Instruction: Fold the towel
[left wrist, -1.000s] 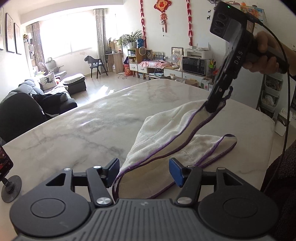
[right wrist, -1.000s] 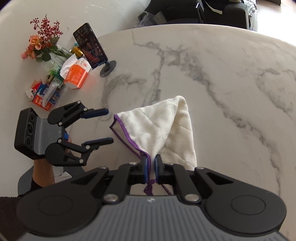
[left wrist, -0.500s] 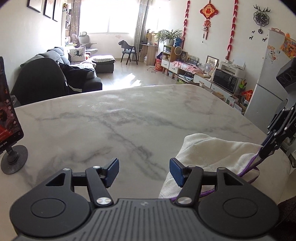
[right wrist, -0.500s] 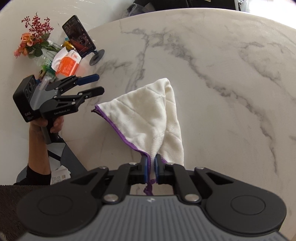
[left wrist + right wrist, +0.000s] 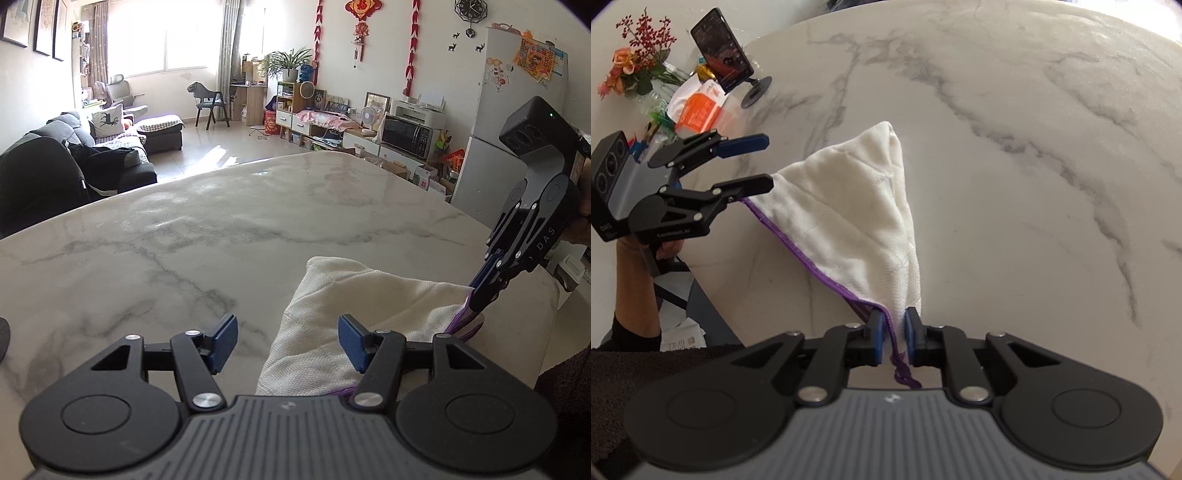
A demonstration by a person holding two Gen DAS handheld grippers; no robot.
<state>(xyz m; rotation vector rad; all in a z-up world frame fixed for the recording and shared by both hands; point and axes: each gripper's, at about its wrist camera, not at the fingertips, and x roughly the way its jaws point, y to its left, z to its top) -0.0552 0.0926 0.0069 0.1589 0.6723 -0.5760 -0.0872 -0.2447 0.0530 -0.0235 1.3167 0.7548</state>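
Right claw (image 5: 894,339) opening, letting go of purple-edged corner of towel (image 5: 857,214), corner sitting loose between pads. Towel lying folded on tabletop (image 5: 1015,166) ahead of it. Left claw (image 5: 759,162) open, empty, waiting beside towel's other corner.

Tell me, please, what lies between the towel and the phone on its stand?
Only bare marble table; the right wrist view shows nothing between the towel and the phone.
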